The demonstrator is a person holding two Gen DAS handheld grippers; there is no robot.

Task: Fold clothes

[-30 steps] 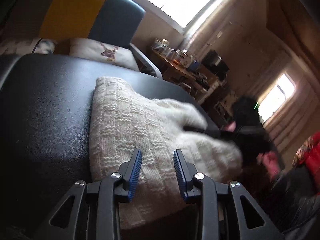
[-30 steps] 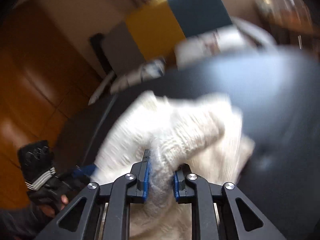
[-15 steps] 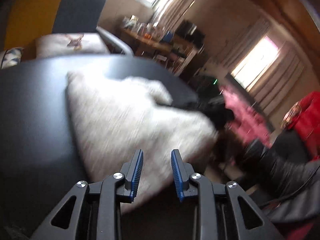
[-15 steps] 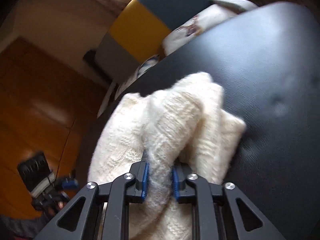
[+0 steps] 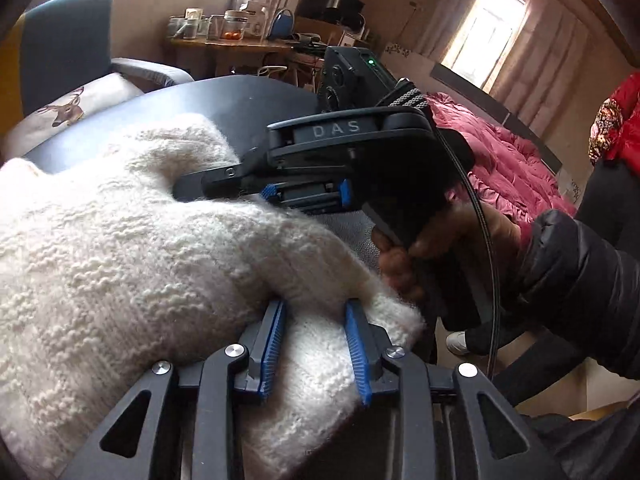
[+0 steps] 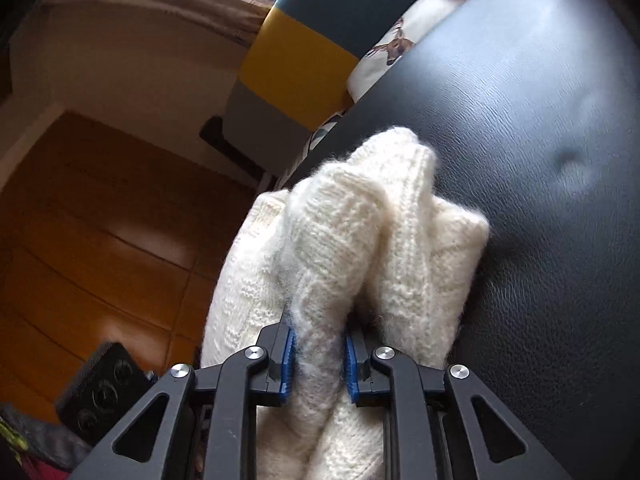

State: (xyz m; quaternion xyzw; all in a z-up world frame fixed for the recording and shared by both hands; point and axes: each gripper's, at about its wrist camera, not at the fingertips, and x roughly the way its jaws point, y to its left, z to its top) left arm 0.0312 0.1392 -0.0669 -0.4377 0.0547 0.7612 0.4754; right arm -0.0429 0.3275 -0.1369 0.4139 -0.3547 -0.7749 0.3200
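The white sweater [image 6: 360, 248] lay bunched on the black counter [image 6: 540, 120]. The right claw [image 6: 318, 360] was clenched on a thick roll of it, probably to carry a fold over. Only the left view showed the left claw [image 5: 314, 344] spread wide around the sweater's near edge, not yet pinching.

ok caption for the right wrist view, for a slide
Right tongs shut on a bunched fold of cream knit sweater lying on the black padded surface.
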